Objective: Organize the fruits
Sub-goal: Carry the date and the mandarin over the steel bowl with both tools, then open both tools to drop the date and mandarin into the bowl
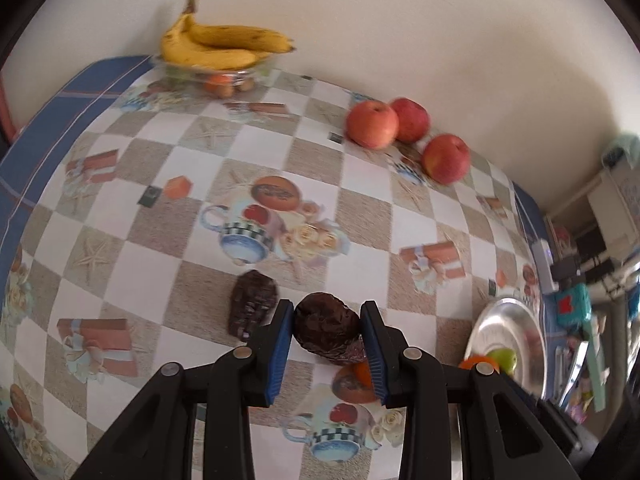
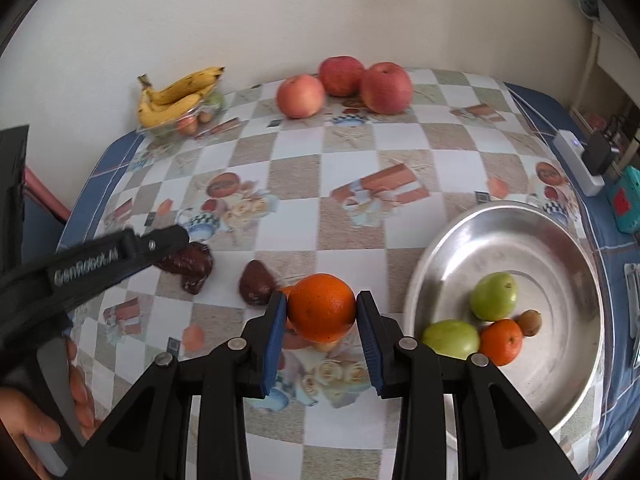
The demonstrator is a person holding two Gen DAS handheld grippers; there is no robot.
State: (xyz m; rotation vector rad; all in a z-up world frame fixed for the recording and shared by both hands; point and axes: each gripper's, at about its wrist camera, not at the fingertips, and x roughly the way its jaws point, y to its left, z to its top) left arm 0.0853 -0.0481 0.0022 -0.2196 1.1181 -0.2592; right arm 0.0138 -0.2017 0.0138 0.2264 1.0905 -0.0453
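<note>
My left gripper (image 1: 327, 330) is shut on a dark wrinkled fruit (image 1: 326, 330), just above the tablecloth. A second dark wrinkled fruit (image 1: 252, 302) lies to its left. My right gripper (image 2: 321, 310) is shut on an orange (image 2: 321, 307), left of the steel bowl (image 2: 532, 240). The bowl holds two green fruits (image 2: 494, 296), a small orange (image 2: 502, 341) and a brown kiwi (image 2: 530, 322). In the right wrist view the left gripper's arm (image 2: 100, 260) covers part of one dark fruit (image 2: 192, 266); the other (image 2: 256, 284) lies beside the orange.
Three red apples (image 2: 346, 84) sit at the table's far edge by the wall. A clear dish with bananas (image 2: 178, 96) stands at the far left. A white power strip (image 2: 576, 160) and a teal box (image 2: 626, 200) lie right of the bowl.
</note>
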